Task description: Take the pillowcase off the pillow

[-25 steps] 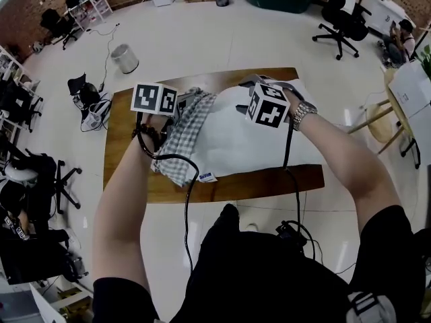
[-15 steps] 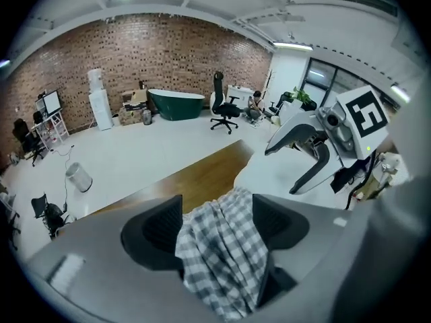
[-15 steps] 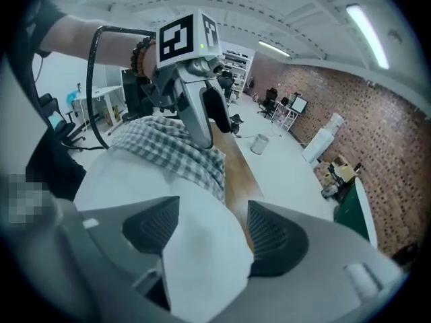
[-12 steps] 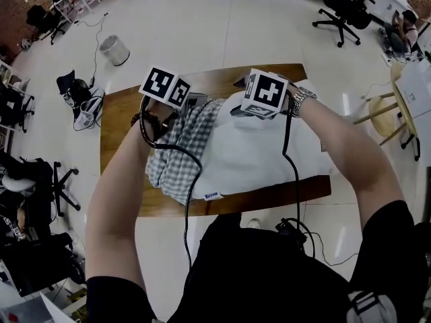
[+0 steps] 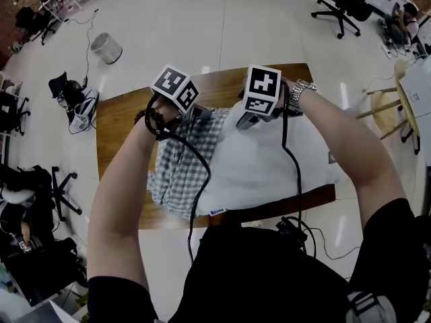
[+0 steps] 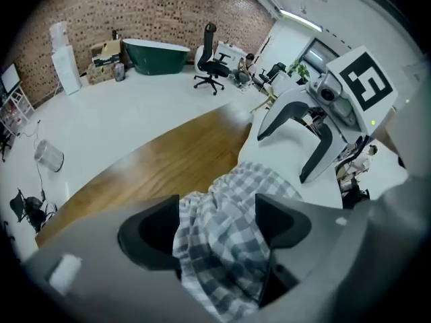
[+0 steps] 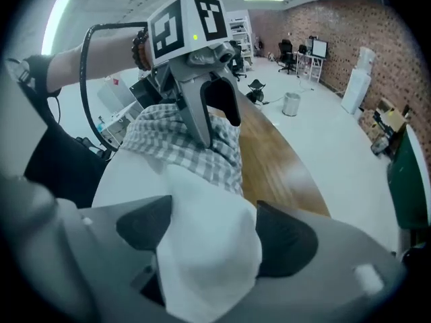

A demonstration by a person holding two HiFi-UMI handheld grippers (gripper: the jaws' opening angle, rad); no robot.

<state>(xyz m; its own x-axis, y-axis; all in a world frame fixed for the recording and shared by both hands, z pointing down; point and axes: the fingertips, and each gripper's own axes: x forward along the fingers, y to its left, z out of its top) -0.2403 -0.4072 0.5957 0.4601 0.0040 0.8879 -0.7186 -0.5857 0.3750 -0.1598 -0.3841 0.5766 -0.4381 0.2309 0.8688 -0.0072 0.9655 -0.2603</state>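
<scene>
Both sets of jaws are opening: my left gripper [image 6: 215, 226] around the checked pillowcase [image 5: 176, 172] at centre-left, my right gripper [image 7: 212, 233] around the white pillow [image 5: 269, 160]. I'd bite deeper before pulling them apart.

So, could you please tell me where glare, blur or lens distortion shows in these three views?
Head view: floor shines with reflected light, table edges bow. Left gripper view: black vignette corners, checked pillowcase close up soft. Right gripper view: ceiling light strip flares, white pillow nearly washed out.
</scene>
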